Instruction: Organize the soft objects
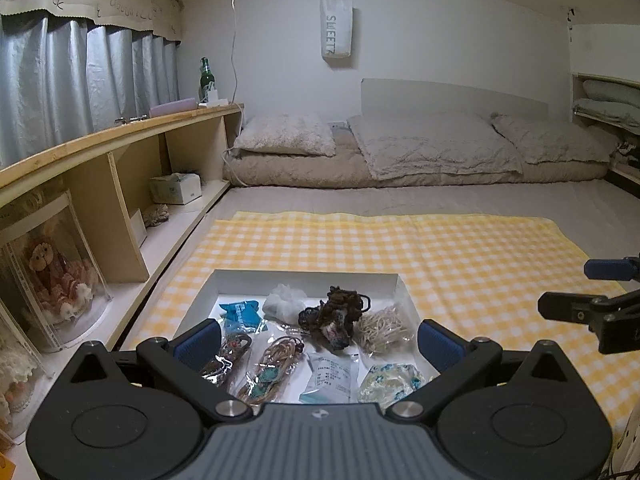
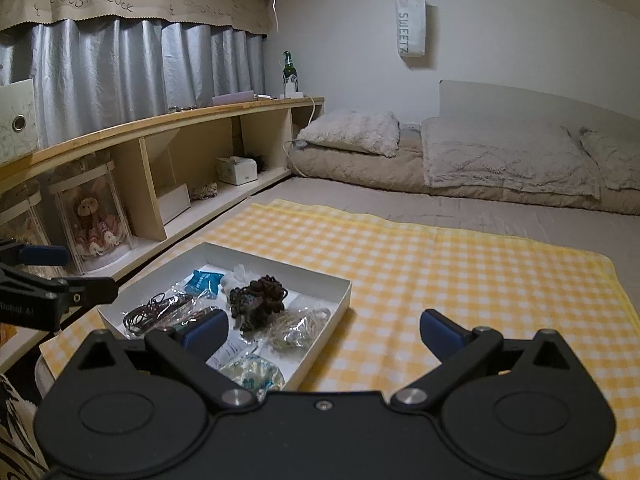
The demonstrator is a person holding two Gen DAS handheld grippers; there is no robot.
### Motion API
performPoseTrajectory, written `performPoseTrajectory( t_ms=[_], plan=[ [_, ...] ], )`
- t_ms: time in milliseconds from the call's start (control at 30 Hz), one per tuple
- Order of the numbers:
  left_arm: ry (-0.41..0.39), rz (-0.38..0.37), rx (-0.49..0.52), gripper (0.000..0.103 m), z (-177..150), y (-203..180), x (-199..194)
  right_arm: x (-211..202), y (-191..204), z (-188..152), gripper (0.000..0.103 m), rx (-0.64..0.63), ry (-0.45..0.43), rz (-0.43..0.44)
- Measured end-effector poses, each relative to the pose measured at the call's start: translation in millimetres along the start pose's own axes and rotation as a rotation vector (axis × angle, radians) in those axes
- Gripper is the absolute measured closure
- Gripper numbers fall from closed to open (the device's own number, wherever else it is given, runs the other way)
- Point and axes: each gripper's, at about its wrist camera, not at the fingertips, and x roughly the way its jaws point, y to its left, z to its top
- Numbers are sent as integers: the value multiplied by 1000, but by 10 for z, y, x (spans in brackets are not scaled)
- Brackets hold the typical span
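Black gripper housing fills the bottom of both views, and ahead of it each claw stands wide with nothing between its blue fingers. Under the left gripper (image 1: 318, 340) sits a shallow white box (image 1: 308, 276), which is the landmark for all that follows; the right gripper (image 2: 324, 330) hovers just beyond the box's right edge, over bare yellow checked cloth (image 2: 460, 264). Inside the box lie the soft things: a dark tangle of hair ties (image 1: 334, 316) near its middle, a white puff (image 1: 285, 300) and a blue packet (image 1: 240, 312) toward its far side, a pale bundle in clear wrap (image 1: 382, 328) to the right, two clear bags of cords (image 1: 256, 364) to the left, and a white sachet (image 1: 332, 376) and a blue flowered pouch (image 1: 394, 380) at the near edge. Everything soft already lies within the box, loosely heaped; this would suit things gathered there as well as things waiting to be sorted out onto the cloth, and the views do not settle which. Any grasp here would go best from above on one item's middle, since the pieces overlap, the clear wraps look slippery, and the tangle could drag neighbours along. Left of the box runs a low wooden shelf (image 2: 192, 120) holding a boxed doll (image 2: 94, 216), close enough to catch the left gripper's swing. Beyond the box, well apart, lie pillows (image 1: 286, 136) and folded bedding (image 1: 432, 148).
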Motion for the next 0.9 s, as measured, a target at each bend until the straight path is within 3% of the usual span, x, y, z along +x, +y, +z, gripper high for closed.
performPoseTrajectory(
  t_ms=[900],
  plan=[
    [18, -8, -3, 0, -27, -28, 79, 13, 25, -28, 0, -2, -2, -15]
  ],
)
